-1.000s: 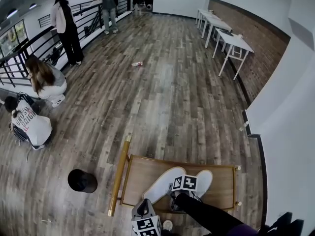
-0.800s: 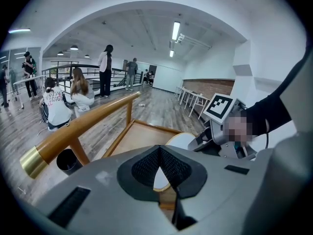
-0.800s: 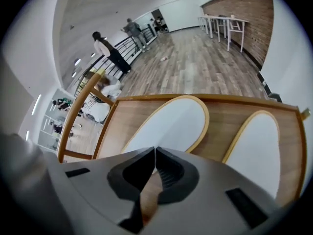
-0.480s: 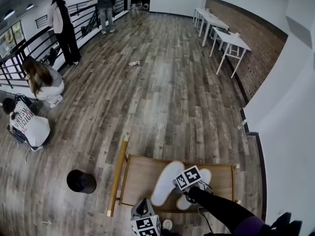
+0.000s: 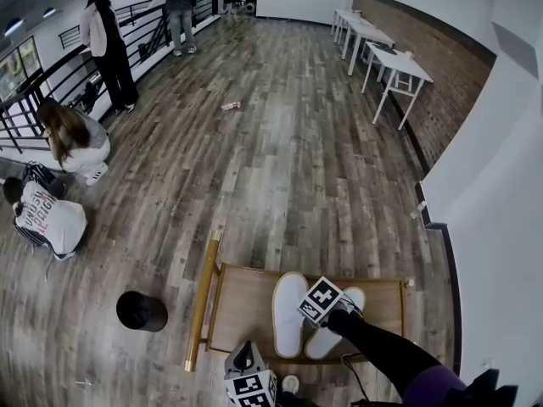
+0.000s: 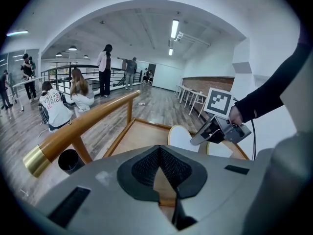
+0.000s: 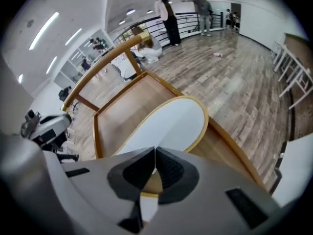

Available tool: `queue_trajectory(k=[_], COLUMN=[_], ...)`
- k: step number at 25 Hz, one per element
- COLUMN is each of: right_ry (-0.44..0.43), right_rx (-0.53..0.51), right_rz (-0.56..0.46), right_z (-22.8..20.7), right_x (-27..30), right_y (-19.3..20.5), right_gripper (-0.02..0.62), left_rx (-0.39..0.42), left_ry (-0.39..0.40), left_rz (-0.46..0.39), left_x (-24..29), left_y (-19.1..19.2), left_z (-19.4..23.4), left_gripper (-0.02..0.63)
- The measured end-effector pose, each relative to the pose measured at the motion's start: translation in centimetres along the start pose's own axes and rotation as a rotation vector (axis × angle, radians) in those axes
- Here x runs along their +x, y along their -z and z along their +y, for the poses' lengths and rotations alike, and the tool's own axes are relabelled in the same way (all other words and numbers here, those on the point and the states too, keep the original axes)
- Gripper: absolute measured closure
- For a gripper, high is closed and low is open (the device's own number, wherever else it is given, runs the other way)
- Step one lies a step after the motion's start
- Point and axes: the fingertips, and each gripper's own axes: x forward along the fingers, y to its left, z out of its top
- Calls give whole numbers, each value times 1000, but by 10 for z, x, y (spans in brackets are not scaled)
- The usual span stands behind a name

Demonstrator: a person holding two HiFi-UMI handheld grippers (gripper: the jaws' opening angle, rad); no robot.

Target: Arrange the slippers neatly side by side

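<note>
You had the right gripper [image 5: 327, 310] clamped on the right slipper [image 5: 322, 342] to line it beside the left slipper [image 5: 288, 312] in the tray [image 5: 242, 312]; left gripper [image 6: 156, 151] hung closed, empty, at the tray's near edge.

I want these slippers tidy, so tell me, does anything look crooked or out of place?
The right slipper is slightly askew: its far end splays away from the left slipper, so they aren't parallel on the tray. The right gripper is shut on it. A small piece of litter also lies out on the floor.
</note>
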Motion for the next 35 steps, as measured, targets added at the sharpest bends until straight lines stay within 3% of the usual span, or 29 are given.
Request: queue_trajectory(k=[4, 10, 14, 17, 19, 21, 24, 26, 29, 35], right_ry=[-9, 15, -27, -47, -67, -69, 16, 73, 74, 40], right_rx=[93, 78, 156, 199, 238, 319, 517, 664, 862, 1078], right_rz=[-26, -24, -69, -110, -167, -252, -340, -331, -283, -260], right_z=[4, -2, -2, -4, -7, -19, -60, -86, -96, -91], right_x=[4, 11, 13, 1, -17, -44, -79, -87, -78, -58], right_y=[5, 9, 7, 4, 1, 4, 34, 69, 111, 149], right_gripper=[590, 589, 584, 491, 476, 476, 476, 476, 476, 476], left_rx=[3, 11, 16, 20, 24, 32, 46, 53, 62, 74], left_ry=[3, 11, 11, 15, 26, 42, 64, 78, 100, 105], left_rz=[0, 0, 5, 8, 7, 2, -5, -6, -3, 8], left_x=[-1, 1, 1, 4, 5, 7, 10, 11, 11, 11], left_y=[-1, -2, 2, 1, -3, -7, -10, -11, -9, -6], left_z=[-3, -7, -7, -9, -15, -21, -33, -41, -50, -52], left_gripper=[607, 607, 607, 607, 607, 607, 607, 607, 607, 607])
